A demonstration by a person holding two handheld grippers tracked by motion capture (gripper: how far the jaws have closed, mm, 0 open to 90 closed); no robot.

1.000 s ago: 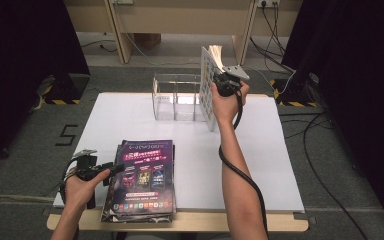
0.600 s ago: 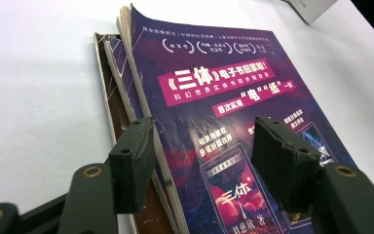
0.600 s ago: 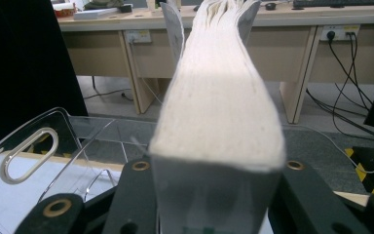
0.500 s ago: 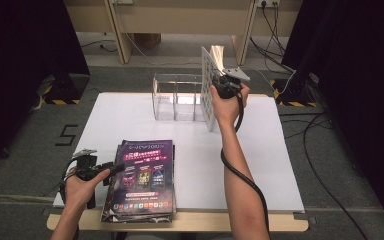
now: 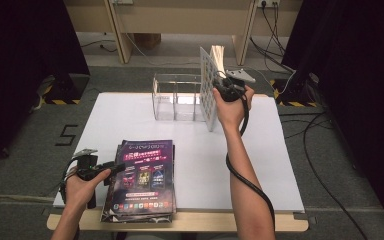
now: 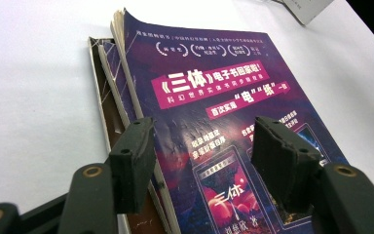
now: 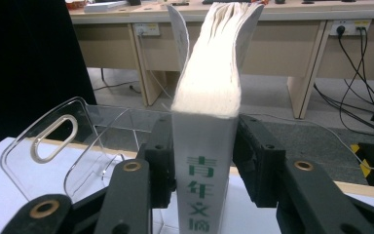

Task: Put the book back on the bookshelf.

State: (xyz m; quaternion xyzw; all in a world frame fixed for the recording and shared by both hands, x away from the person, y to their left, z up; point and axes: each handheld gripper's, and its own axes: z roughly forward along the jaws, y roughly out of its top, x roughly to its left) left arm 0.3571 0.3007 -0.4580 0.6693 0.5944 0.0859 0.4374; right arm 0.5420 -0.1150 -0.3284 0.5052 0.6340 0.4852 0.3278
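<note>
At the far side of the white table point(image 5: 130, 120), the person's right forearm stretched forward and up from the near edge, wrist raised, with the right gripper point(image 5: 223, 90) held level against a thick white-spined magazine with green characters point(image 7: 202, 161). That magazine stood upright on its lower edge just beside the right end of the clear acrylic divided rack point(image 5: 176, 97), its long axis vertical, its spine facing the person and its pages fanning apart at the top. In the right gripper view the spine stood between the two black jaws, which had just been opening; whether the pads touched the covers I could not tell for certain, though a thin gap seemed to show on the right side.

Near the front left corner, the left hand point(image 5: 80, 187) lay low over the table edge, its left gripper point(image 6: 202, 156) pointing level across a flat stack of purple-covered magazines point(image 5: 142, 177). Its jaws stood apart over the top cover, clamping nothing. The stack's long axis ran from the near edge toward the rack.
</note>
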